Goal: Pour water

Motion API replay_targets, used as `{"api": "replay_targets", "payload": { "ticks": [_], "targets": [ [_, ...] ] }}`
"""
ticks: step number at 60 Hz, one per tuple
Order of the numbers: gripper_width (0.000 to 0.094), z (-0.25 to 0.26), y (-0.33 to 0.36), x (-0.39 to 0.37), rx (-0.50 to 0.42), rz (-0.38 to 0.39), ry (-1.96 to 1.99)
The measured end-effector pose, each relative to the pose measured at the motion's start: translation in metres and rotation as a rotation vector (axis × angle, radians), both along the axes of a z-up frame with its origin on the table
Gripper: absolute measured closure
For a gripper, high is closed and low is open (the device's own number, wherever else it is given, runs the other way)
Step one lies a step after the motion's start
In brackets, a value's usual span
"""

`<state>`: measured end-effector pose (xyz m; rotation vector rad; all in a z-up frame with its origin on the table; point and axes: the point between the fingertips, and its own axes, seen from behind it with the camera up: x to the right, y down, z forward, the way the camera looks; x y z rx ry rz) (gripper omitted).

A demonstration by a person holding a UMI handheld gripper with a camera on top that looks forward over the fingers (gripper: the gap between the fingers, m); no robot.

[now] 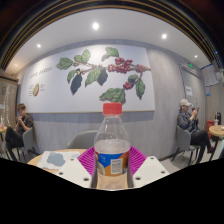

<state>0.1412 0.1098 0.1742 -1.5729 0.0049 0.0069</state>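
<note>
Holding a bottle (112, 142) upright, your hand-held gripper (112, 163) has both pink pads (88, 160) pressed against its sides. The bottle has a red cap and stands at twelve o'clock, dead ahead. A desk (50, 160) lies beyond at ten o'clock. People sit at nine (17, 125) and three o'clock (187, 122).

Bottle (112, 145): clear body, red cap, pale label band. Finger pads (87, 160) flanking bottle: magenta. Mural (100, 72) behind bottle: white wall, dark green leaves, red berries. Table (55, 157) left of bottle: light beige top.
</note>
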Motion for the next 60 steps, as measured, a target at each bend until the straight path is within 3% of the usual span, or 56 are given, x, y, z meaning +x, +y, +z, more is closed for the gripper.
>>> {"api": "replay_targets", "payload": {
  "ticks": [7, 25, 31, 35, 36, 38, 43, 60],
  "targets": [
    [0.0528, -0.041, 0.017, 0.003, -0.049, 0.04, -0.011],
    [0.0515, -0.032, 0.003, -0.004, -0.01, 0.057, -0.018],
    [0.037, -0.033, 0.004, -0.003, -0.037, 0.047, -0.017],
    [0.0095, -0.045, 0.001, -0.001, -0.097, 0.044, -0.047],
    [0.0066, -0.045, 0.001, 0.002, -0.106, 0.041, -0.05],
    [0.0104, -0.045, -0.005, 0.004, -0.109, 0.028, -0.054],
    [0.0085, -0.041, -0.021, 0.005, -0.093, 0.015, -0.047],
    [0.0087, -0.037, -0.135, -0.007, -0.165, 0.061, -0.011]
  ]
}}
